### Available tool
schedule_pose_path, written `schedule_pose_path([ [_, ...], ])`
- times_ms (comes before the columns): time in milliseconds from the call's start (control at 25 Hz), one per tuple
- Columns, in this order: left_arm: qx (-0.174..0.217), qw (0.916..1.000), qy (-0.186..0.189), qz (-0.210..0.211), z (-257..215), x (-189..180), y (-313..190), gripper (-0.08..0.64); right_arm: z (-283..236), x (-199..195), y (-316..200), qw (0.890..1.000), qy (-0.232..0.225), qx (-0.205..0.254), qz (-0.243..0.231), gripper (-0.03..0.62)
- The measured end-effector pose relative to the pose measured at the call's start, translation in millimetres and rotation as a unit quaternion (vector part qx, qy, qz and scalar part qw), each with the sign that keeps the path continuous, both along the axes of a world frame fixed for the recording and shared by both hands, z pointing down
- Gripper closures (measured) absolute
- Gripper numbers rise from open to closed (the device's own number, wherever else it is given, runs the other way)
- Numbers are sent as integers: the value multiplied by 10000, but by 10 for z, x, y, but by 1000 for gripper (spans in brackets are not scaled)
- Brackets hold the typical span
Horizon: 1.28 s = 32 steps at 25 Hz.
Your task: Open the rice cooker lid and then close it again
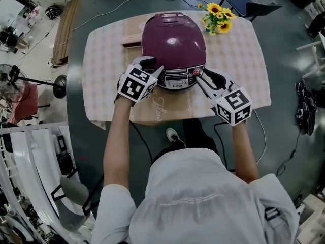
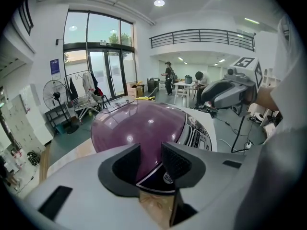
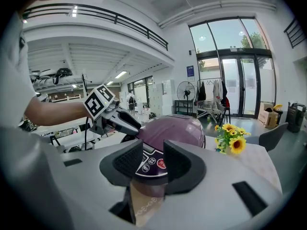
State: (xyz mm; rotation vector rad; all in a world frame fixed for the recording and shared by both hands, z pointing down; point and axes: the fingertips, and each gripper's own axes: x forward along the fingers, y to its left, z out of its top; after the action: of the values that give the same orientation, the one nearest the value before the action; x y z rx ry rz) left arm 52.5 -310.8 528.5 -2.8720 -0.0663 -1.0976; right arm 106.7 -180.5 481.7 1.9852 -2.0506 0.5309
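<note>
You're holding both grippers at the front of the rice cooker [image 1: 173, 47]. It's sitting near the ctr of the checked tablecloth [image 1: 101, 60], purple lid [image 1: 172, 37] down & shut.

L gripper [image 1: 156, 71]: you're holding it at the cooker's front-left corner, tips pointing in & down toward the left end of the control panel [image 1: 176, 80]. In the left gripper view its jaws are standing apart w/ a clear gap. Nothing is sitting btwn the pads; the purple dome & the panel's edge are showing thru from just beyond. Can't tell if a tip is touching the shell.

R gripper [image 1: 200, 81]: you're holding it at the front-right corner, tips aiming at the panel's right end by the red button [image 1: 196, 72]. In the right gripper view its jaws are gaping too, empty, w/ panel buttons showing thru the gap just ahead.

So the cooker is lying ahead of each gripper & btwn the two, w/ neither clamping it. Some sunflowers [image 1: 217, 17] are standing at the table's far-right, behind the cooker. A flat brown box [image 1: 131, 43] is lying at its back-left.
</note>
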Motion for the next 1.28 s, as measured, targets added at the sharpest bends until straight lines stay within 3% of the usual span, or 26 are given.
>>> schedule_pose_path([
  [560, -98, 9998, 100, -140, 9, 5, -20, 423, 19, -8, -34, 10000, 1, -20, -13, 445],
  [760, -232, 9982, 482, -265, -2, -13, -31, 426, -45, 27, -35, 10000, 81, 21, 30, 446],
  [960, -507, 9877, 1305, -689, -7, -23, -91, 433, -182, 112, -43, 9993, 321, 112, 124, 448],
  [1160, -443, 9857, 1414, -804, -18, -82, -130, 436, -378, 129, -14, 9979, 544, 231, 252, 455],
  [1280, -384, 9796, 1650, -1080, -144, -201, -193, 459, -504, 157, 38, 9964, 689, 292, 408, 468],
])
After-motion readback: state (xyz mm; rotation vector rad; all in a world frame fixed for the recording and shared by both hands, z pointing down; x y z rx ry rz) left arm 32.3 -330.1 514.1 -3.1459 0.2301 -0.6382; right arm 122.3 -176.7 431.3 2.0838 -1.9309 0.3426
